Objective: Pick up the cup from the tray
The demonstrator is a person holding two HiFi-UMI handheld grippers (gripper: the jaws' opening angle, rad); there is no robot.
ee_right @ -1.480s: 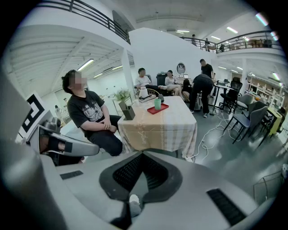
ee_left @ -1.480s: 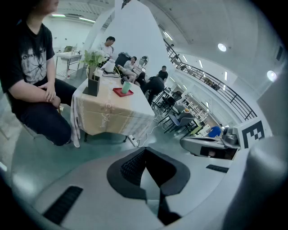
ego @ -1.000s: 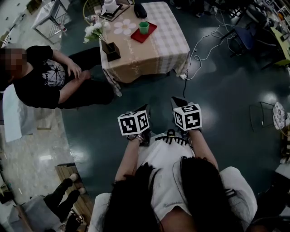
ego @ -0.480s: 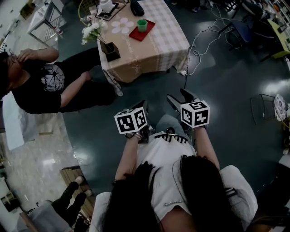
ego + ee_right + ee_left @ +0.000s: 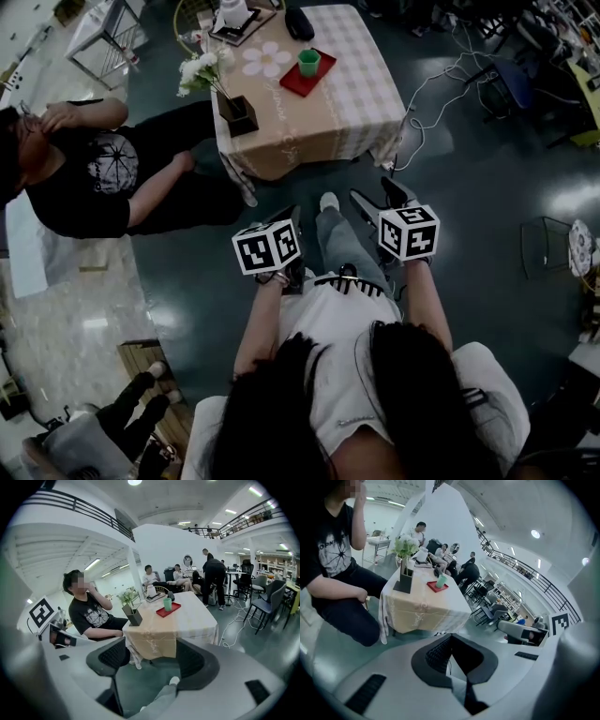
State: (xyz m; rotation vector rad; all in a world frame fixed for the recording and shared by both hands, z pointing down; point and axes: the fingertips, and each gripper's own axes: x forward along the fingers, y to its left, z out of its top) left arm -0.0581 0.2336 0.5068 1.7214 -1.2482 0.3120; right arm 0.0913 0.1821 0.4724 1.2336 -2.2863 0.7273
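Cup point(image 5: 308, 62) = green, sat on red tray point(image 5: 291, 82), top centre of head view, on the checked-cloth table point(image 5: 352, 103). It was toward the tray's upper-right end, well apart from both grippers. Upright, long axis vertical, mouth up. Couldn't tell if anything was in it. Tray held only the cup. In right gripper view the cup was just above frame centre, w/ the tray running low-left to up-right under it.

Other containers: dark box vase point(image 5: 240, 112) at the table's left corner, w/ white flowers point(image 5: 199, 69) in it leaning up-left. Black tray point(image 5: 253, 25) at the table's top edge w/ a white item point(image 5: 232, 11) on it, too small to ID.

Right gripper point(image 5: 378, 198): jaws had just been opening and stood wide apart, nothing btwn them. Only floor and the operator's shoe point(image 5: 174, 680) showed thru the gap. Left gripper point(image 5: 291, 216): in its own view the tips met, pads together, nothing held. Both were at lower centre of head view, pointing up-frame toward the table.

Seated person point(image 5: 89, 173) in black tee was at frame left, beside the table.
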